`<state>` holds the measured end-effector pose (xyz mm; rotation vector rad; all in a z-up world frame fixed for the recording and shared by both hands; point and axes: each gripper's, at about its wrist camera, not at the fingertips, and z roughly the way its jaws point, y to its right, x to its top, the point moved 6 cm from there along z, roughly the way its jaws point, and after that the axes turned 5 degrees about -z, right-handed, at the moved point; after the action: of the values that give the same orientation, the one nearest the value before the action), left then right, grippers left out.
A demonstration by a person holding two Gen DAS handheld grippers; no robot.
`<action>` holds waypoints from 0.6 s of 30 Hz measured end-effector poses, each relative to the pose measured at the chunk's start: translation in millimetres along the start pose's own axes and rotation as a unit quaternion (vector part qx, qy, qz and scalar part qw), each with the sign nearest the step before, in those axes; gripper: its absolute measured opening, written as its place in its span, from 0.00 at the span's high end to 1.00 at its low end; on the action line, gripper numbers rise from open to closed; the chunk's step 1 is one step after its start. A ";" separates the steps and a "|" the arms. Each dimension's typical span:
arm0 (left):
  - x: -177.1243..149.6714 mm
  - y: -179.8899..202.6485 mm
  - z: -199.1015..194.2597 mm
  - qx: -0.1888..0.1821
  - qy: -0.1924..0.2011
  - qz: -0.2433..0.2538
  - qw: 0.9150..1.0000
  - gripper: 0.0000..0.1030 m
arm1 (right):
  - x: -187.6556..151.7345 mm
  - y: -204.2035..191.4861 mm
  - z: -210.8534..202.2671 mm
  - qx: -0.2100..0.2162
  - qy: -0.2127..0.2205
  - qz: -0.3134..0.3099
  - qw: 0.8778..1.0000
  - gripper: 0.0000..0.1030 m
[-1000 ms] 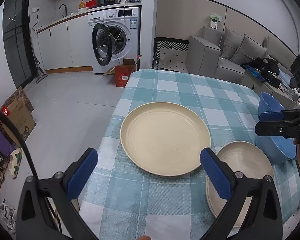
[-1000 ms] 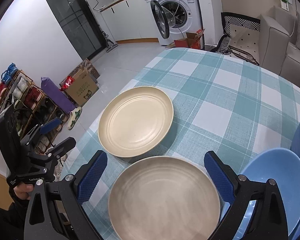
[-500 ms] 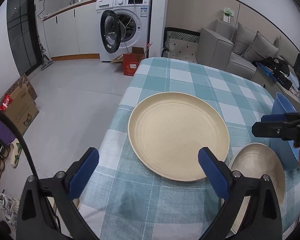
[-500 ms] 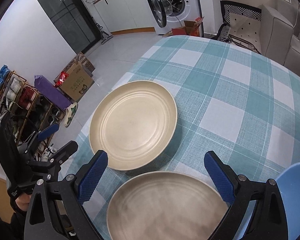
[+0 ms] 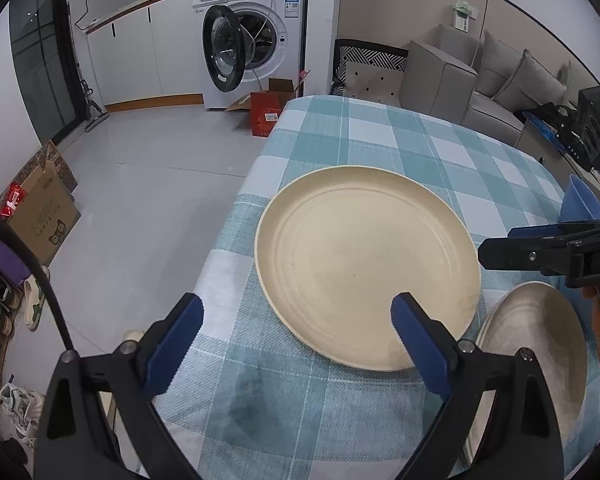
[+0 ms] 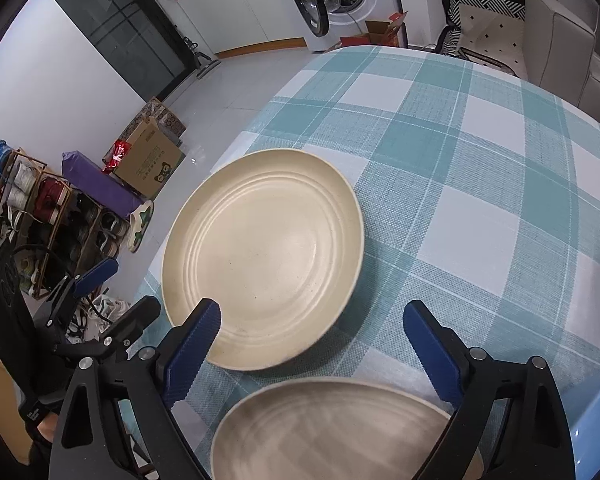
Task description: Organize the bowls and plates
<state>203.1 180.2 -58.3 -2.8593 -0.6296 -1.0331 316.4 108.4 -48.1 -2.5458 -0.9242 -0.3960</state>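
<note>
A large cream plate (image 5: 368,264) (image 6: 264,256) lies on the checked tablecloth near the table's left edge. A second, greyer plate (image 5: 536,352) (image 6: 332,428) sits just beside it on the near side. Blue bowls (image 5: 578,200) (image 6: 596,420) stand to the right. My left gripper (image 5: 296,308) (image 6: 128,288) hovers over the cream plate's near-left rim, jaws wide but closing, pads touching nothing. My right gripper (image 6: 312,312) (image 5: 500,244) hangs above the gap between the two plates, jaws also closing, and it grips nothing.
The table (image 5: 260,400) drops off to the floor on the left. A washing machine (image 5: 256,36) with its door open, a red box (image 5: 268,114), a cardboard box (image 6: 148,160) and a shoe rack (image 6: 32,208) stand beyond. A grey sofa (image 5: 480,80) is behind the table.
Both grippers have sunk and moved toward the cream plate, which now looks larger. The greyer plate has slipped toward the bottom of the right wrist view. Both pairs of jaws have narrowed a little.
</note>
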 end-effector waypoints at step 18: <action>-3.0 -6.3 26.7 -0.002 -0.024 -0.013 1.000 0.19 | 4.2 16.8 35.3 -0.007 -0.029 0.028 0.999 0.30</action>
<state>214.8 189.4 -81.6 -2.8939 -0.6707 -0.9727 335.0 115.1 -82.1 -2.6018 -0.8697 -0.3155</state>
